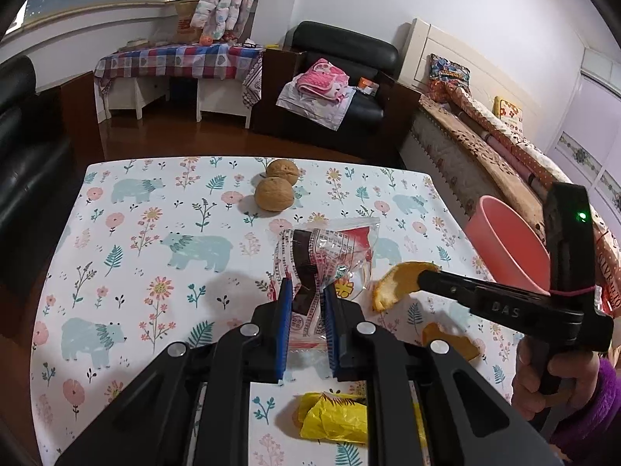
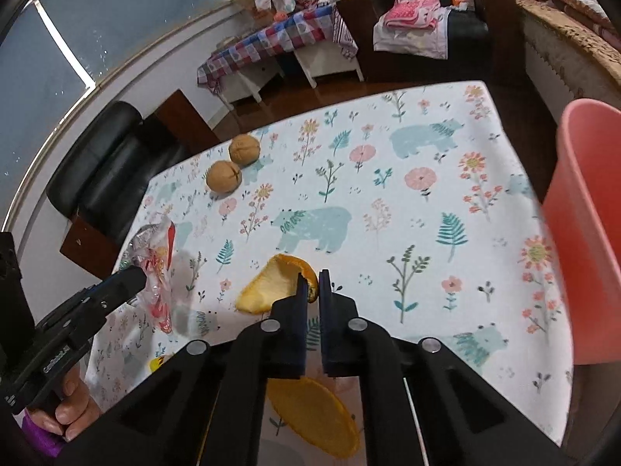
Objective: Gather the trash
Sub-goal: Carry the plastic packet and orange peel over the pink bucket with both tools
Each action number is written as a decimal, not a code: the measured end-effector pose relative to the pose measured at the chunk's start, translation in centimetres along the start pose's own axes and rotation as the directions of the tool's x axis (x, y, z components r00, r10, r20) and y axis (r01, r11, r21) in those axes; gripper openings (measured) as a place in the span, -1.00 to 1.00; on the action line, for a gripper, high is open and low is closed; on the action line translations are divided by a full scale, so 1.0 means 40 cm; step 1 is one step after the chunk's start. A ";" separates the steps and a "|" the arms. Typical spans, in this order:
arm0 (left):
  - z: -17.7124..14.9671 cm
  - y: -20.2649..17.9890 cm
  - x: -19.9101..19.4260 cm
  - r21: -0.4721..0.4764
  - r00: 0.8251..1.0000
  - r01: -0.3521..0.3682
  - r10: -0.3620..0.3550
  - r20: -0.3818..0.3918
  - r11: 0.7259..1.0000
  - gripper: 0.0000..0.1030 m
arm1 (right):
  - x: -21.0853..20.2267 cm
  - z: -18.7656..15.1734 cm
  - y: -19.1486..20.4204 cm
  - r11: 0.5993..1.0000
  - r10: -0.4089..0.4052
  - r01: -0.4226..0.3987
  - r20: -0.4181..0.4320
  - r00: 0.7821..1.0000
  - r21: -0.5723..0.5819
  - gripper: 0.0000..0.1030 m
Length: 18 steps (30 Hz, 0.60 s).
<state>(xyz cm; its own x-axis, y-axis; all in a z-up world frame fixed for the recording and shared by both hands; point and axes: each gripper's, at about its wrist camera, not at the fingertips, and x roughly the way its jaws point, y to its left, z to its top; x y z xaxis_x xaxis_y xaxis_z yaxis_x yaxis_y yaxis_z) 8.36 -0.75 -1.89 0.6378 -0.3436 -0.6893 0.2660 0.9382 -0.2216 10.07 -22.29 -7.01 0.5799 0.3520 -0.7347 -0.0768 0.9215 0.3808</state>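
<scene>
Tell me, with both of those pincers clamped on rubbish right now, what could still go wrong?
The right gripper pinches only one edge of the orange peel, so the peel might slip out or tear on the way to the pink bin. The left gripper holds a crinkly plastic wrapper, which may slide free. The two walnuts look loose and could roll if the table is bumped.

You see a crinkled, glossy clear plastic wrapper, matt rough-shelled walnuts, a pithy matt orange peel, a smooth pink plastic bin, and a printed cloth table cover.
</scene>
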 end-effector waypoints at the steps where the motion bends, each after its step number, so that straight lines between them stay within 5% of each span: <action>1: 0.001 -0.001 -0.003 -0.002 1.000 0.001 -0.001 0.002 1.000 -0.72 | -0.008 0.001 -0.002 1.000 -0.002 0.002 0.009 1.000 -0.001 -0.89; 10: 0.032 -0.052 -0.032 0.019 0.999 0.027 -0.028 0.027 0.999 -0.72 | -0.139 0.003 -0.023 1.000 -0.017 0.018 0.137 0.990 -0.003 -0.89; 18: 0.073 -0.177 -0.032 0.099 0.996 0.072 -0.076 0.037 0.993 -0.72 | -0.283 0.007 -0.152 0.989 -0.120 0.092 0.265 0.957 0.116 -0.89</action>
<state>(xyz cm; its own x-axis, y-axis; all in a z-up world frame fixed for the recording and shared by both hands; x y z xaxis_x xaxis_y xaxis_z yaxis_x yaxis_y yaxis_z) 7.77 -7.08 2.57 0.6420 -0.4149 -0.6447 0.3810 0.9024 -0.2014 4.19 -31.91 -0.84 0.7790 0.1825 -0.5998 0.0712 0.9247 0.3739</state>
